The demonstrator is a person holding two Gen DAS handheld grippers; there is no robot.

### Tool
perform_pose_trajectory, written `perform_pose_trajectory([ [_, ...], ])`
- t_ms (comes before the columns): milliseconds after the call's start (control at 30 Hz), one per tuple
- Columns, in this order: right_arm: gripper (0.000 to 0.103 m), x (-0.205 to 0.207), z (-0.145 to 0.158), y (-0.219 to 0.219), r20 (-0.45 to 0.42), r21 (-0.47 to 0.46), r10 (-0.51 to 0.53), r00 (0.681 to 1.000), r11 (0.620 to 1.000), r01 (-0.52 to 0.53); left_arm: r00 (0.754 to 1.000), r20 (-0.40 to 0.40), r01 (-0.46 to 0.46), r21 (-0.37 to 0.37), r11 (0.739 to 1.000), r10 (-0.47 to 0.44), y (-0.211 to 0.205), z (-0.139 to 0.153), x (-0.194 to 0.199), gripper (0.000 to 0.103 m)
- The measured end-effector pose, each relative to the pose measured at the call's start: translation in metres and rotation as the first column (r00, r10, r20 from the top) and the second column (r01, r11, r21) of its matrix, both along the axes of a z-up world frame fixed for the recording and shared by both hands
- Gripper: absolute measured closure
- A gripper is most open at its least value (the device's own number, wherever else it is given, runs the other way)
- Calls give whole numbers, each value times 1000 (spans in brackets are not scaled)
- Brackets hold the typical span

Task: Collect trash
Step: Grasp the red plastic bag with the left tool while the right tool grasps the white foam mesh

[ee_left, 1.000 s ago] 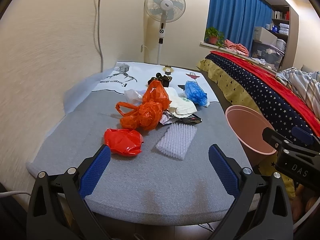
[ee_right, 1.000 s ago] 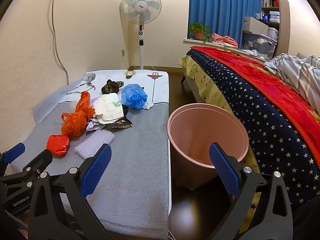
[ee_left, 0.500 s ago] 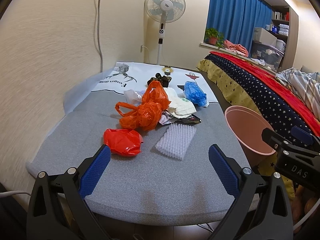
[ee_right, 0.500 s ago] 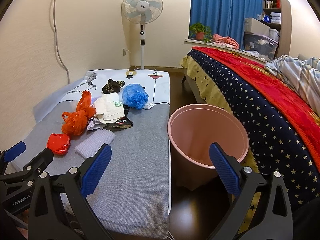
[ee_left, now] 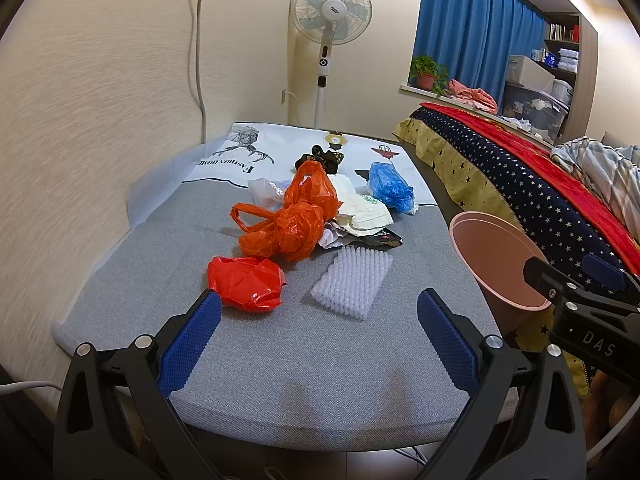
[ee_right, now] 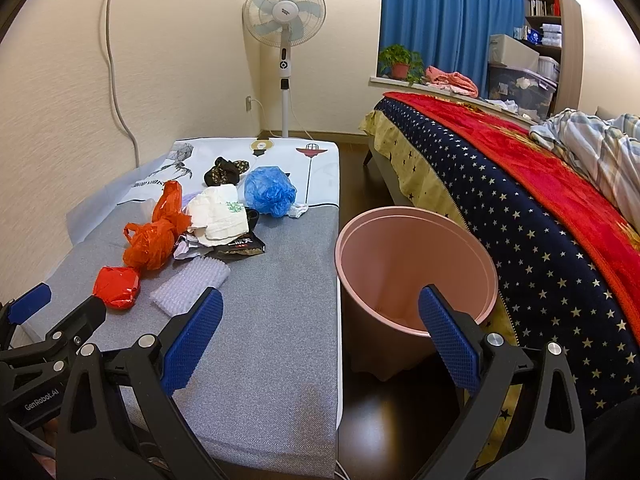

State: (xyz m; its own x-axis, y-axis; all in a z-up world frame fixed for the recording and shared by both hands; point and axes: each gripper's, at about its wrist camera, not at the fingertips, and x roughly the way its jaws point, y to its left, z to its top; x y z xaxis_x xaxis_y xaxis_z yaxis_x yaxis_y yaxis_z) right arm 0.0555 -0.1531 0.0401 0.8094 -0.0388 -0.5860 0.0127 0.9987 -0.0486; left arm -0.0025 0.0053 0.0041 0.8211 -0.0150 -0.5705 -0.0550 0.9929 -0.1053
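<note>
Trash lies on a grey mat (ee_left: 300,356): a crumpled red bag (ee_left: 246,282), an orange plastic bag (ee_left: 294,216), a white bubble sheet (ee_left: 352,282), white paper wrapping (ee_left: 364,212), a black packet (ee_left: 382,241) and a blue bag (ee_left: 390,188). My left gripper (ee_left: 318,338) hovers open over the mat's near end, short of the red bag and bubble sheet. An empty pink bin (ee_right: 416,268) stands on the floor right of the mat. Open and empty, my right gripper (ee_right: 320,338) sits low in front of the bin and the mat's edge.
A standing fan (ee_left: 330,32) is at the far wall. A bed with a starred blue and red cover (ee_right: 540,216) runs along the right, close to the bin. A dark bundle (ee_right: 226,171) lies on the white printed cloth (ee_right: 320,164) beyond the trash.
Both views have shifted only slightly; the trash, the bin and both open grippers keep the same arrangement.
</note>
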Motion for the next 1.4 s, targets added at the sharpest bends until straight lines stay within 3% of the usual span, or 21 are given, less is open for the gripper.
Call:
perform_pose_trajectory([
  [700,7,2,-3,-1,-12,12,1,1000,1000,-1,1000,-9,-9,-4,1000,9,0,-2,0,8],
  [833,22,9,-5,-3,-25,57,20,999,998,-19,1000,-11,-27,0,1000,27,3,-5,4,13],
  [933,42,18,-10,0,-39,117,72,997,991,-67,998,-18,-55,5,998,55,10,-9,10,22],
  [1033,49,28,-14,8,-44,162,126,991,980,-118,995,-22,-102,5,995,102,21,-12,17,29],
  [1400,50,75,-50,37,-120,257,224,967,948,-188,976,-97,-196,11,981,196,49,-35,46,34],
])
